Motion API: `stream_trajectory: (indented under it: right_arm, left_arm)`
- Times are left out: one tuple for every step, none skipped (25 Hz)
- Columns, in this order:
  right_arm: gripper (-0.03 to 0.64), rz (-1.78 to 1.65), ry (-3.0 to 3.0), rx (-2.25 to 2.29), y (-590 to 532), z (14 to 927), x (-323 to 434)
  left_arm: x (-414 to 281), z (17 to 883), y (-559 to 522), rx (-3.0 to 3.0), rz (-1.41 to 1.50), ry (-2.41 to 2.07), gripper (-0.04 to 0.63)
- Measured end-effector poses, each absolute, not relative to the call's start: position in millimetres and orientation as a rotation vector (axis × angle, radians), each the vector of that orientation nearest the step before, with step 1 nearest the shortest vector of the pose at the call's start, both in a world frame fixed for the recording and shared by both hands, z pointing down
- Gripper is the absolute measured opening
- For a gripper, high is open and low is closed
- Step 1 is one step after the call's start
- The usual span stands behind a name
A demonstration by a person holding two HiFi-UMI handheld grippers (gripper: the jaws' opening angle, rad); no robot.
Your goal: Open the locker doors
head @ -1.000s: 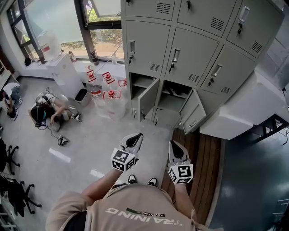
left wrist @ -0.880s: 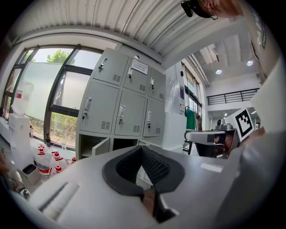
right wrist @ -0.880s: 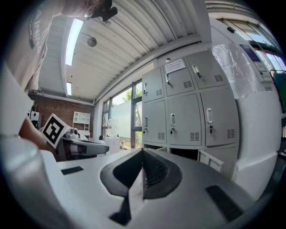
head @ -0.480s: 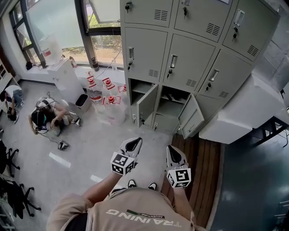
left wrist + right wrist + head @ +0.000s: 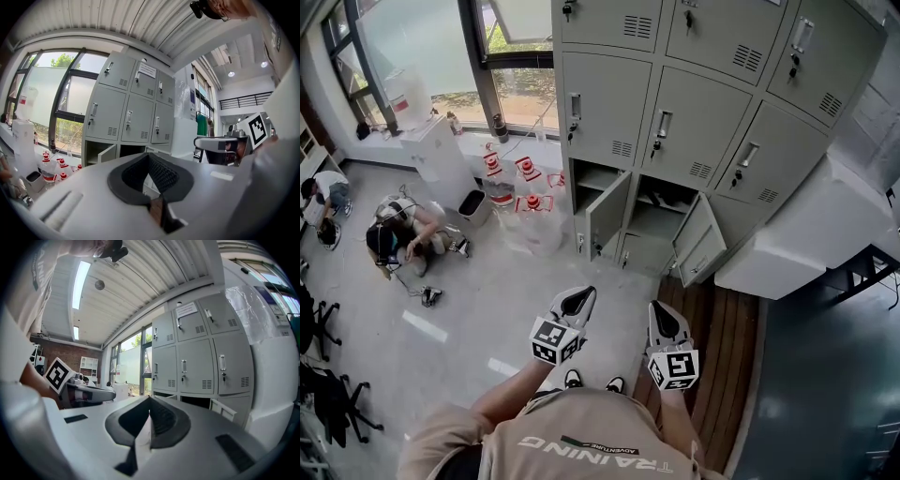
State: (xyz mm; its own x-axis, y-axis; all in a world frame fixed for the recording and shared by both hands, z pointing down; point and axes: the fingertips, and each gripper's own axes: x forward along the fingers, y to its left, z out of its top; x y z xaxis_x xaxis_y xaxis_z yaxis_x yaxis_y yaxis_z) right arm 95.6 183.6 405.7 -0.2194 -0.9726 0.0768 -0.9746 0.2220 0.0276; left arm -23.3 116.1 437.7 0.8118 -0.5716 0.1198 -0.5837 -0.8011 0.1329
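A: What's underfoot, and what's the room like?

B: A pale grey floor, with a strip of dark wooden boards on the right. A tall window fills the far left wall. Clear bottles with red caps stand under it beside a small black bin. A person crouches on the floor at the left, and black chairs line that edge.

A: And the lockers?

B: The grey lockers stand against the far wall, right of the window. Two doors in a low row hang open: the left door and the right door, with dark shelves behind them. The doors above are closed, with keys under their handles.

A: Where are the tongs?

B: Side by side, low and close to the person's chest. The left tongs are over the grey floor, the right tongs at the edge of the boards, both tips pointing toward the lockers.

A: Touching anything?

B: No. The lockers are well apart from both, straight ahead. Each pair is pressed together at the tips with nothing between them.
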Motion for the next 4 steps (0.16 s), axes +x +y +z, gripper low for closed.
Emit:
stream_trajectory:
  right_arm:
    - [0.011, 0.041, -2.392, 1.913, 183.0, 406.6, 96.4]
    - [0.011, 0.041, -2.390, 1.914, 182.1, 406.9, 97.0]
    - [0.011, 0.040, -2.389, 1.916, 180.9, 407.0, 97.5]
    - [0.011, 0.038, -2.388, 1.918, 179.6, 406.9, 97.9]
  left_arm:
    - [-23.9, 437.0, 115.8, 2.835, 0.106, -0.913, 0.006]
    - [-24.9, 436.1, 114.9, 2.837, 0.102, -0.918, 0.006]
    - [-26.1, 435.0, 113.7, 2.838, 0.099, -0.923, 0.006]
    - [-27.5, 433.8, 112.3, 2.839, 0.096, -0.930, 0.006]
